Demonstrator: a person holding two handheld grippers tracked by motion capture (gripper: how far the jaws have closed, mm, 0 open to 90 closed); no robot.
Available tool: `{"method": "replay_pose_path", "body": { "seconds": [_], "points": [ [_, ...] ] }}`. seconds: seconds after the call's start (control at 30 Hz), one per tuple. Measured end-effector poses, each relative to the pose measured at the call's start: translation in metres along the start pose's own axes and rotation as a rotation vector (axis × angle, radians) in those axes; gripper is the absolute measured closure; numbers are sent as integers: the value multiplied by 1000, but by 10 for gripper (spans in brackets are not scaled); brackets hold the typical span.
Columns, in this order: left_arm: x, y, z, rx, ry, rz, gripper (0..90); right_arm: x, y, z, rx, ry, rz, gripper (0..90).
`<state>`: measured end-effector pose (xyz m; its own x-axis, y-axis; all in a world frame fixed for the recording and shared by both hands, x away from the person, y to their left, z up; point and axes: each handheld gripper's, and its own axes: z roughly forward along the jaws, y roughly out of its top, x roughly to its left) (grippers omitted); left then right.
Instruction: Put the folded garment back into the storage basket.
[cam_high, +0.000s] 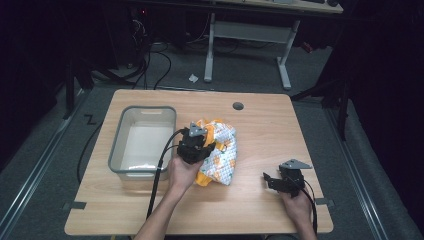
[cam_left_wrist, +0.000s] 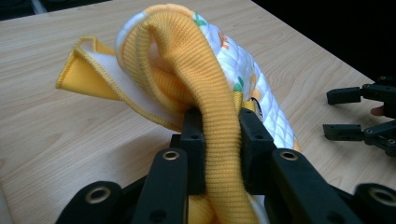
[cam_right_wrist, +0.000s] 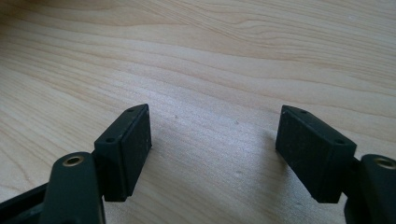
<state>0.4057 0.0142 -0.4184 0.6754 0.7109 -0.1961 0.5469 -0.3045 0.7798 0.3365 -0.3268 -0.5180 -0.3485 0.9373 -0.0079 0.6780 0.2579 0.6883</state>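
Note:
A small garment (cam_high: 220, 150), white and quilted with orange prints and a yellow ribbed cuff, lies bunched at the middle of the wooden table (cam_high: 260, 125). My left gripper (cam_high: 200, 145) is shut on the garment's yellow ribbed band (cam_left_wrist: 219, 121), which is pinched between both pads and lifts the cloth off the table. In the left gripper view the rest of the garment (cam_left_wrist: 261, 88) hangs beyond the jaws. My right gripper (cam_high: 267, 180) rests low over the table at the front right, open, with bare wood between its fingers (cam_right_wrist: 128, 144).
A grey plastic bin (cam_high: 120, 145) stands on the left part of the table, close beside the left hand. A round cable hole (cam_high: 238, 106) sits near the far edge. Desk legs and cables lie on the floor beyond the table.

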Motion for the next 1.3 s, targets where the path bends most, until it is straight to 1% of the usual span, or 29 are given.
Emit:
{"method": "replay_pose_path", "body": {
  "seconds": [0.23, 0.27, 0.47, 0.57, 0.6, 0.67, 0.7, 0.73, 1.0, 1.13, 1.17, 1.2, 1.3],
  "points": [
    [6, -1, -10, -26, -4, -13, 752, 0, 0, 0, 0, 0, 0, 270],
    [8, -1, -12, -33, -8, -21, 752, 0, 0, 0, 0, 0, 0, 269],
    [10, 0, -19, -38, -2, -19, 752, 0, 0, 0, 0, 0, 0, 270],
    [13, 0, -22, -46, -4, -27, 752, 0, 0, 0, 0, 0, 0, 270],
    [15, 0, -26, -50, -7, -35, 752, 0, 0, 0, 0, 0, 0, 270],
    [17, 0, -28, -53, -6, -40, 752, 0, 0, 0, 0, 1, 0, 270],
    [19, 0, -32, -59, -5, -46, 752, 0, 0, 0, 0, 1, 0, 270],
    [19, 0, -32, -59, -5, -46, 752, 0, 0, 0, 0, 1, 0, 270],
    [32, -1, -49, -85, 4, -73, 752, 0, 0, 0, 0, 0, 0, 270],
    [39, -2, -59, -108, 10, -90, 752, 0, 0, 0, 0, 1, 0, 270],
    [39, -2, -59, -108, 10, -90, 752, 0, 0, 0, 0, 1, 0, 270],
    [43, -3, -62, -124, 13, -96, 752, 0, 0, 0, 0, 1, 0, 269],
    [46, -2, -65, -128, 17, -99, 752, 0, 0, 0, 0, 0, 0, 269]
  ]
}}
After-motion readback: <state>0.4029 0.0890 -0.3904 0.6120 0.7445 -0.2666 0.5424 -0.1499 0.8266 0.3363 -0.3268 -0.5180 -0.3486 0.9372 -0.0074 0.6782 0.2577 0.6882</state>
